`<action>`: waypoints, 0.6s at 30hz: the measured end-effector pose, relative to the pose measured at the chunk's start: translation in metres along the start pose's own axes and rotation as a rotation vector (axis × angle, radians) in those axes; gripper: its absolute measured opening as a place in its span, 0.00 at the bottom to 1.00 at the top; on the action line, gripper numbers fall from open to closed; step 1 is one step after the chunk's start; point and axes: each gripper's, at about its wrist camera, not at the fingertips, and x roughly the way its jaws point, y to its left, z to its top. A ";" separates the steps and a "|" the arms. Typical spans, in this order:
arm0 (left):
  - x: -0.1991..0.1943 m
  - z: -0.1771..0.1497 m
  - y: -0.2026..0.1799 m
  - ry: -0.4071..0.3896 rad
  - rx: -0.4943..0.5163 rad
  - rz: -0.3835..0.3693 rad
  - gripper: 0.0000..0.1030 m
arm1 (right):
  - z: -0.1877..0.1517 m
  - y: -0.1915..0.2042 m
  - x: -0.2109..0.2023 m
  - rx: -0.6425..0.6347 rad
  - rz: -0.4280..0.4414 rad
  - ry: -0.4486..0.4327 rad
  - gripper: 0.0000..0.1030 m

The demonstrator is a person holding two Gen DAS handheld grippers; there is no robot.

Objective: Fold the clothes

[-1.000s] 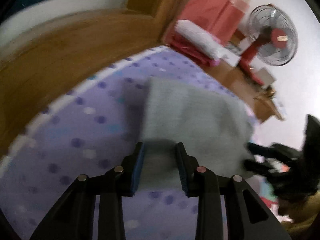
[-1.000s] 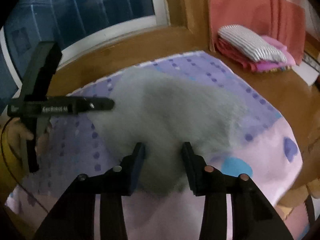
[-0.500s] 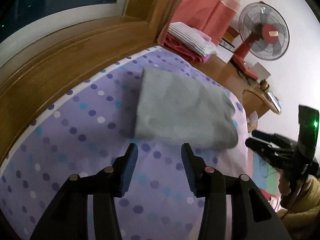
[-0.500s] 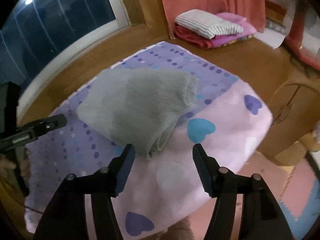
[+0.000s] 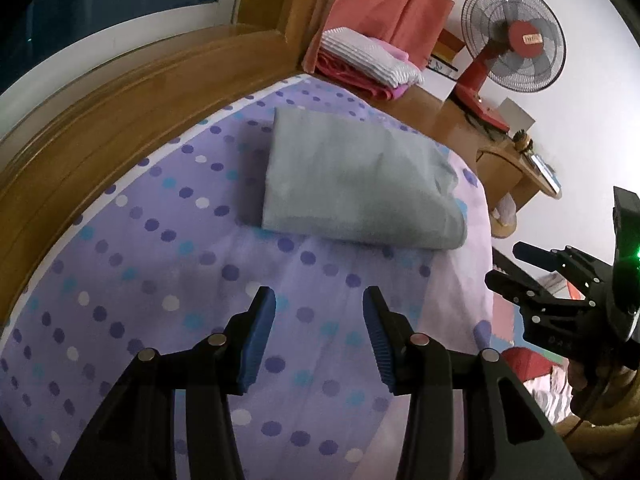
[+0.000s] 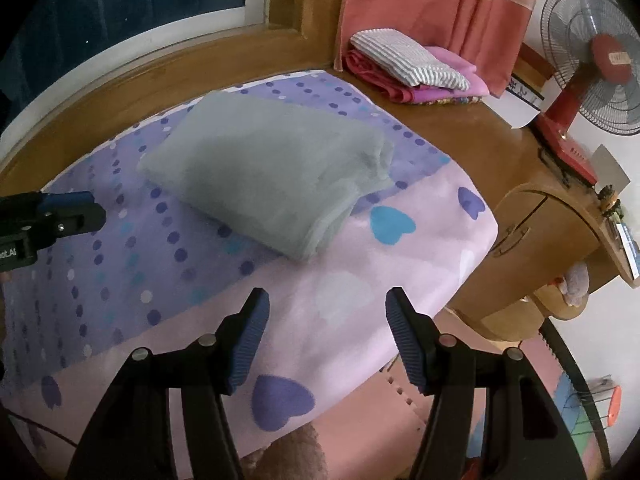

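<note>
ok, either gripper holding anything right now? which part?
Nothing held. The left gripper and right gripper are both open and clear of the folded grey garment, which lies free on the bedsheet.

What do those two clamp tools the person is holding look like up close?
Both are alike. The left gripper and the right gripper are matte black plastic frames with two angular fingers apiece, each lined inside with ribbed blue pads and studded with round silver bolt heads. The right one's body carries a small green light; the left one's bears white lettering.
</note>
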 end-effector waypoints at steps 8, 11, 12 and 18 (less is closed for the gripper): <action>0.001 0.004 0.002 -0.004 -0.014 -0.005 0.45 | 0.010 -0.021 0.017 0.084 0.125 0.009 0.60; 0.007 0.012 0.006 -0.002 -0.030 0.011 0.45 | 0.019 -0.037 0.026 0.131 0.193 0.011 0.60; 0.009 0.016 0.007 -0.002 -0.035 0.014 0.45 | 0.022 -0.042 0.029 0.147 0.215 0.011 0.60; 0.023 0.055 0.012 -0.009 -0.054 -0.046 0.62 | 0.044 -0.079 0.051 0.292 0.392 0.024 0.72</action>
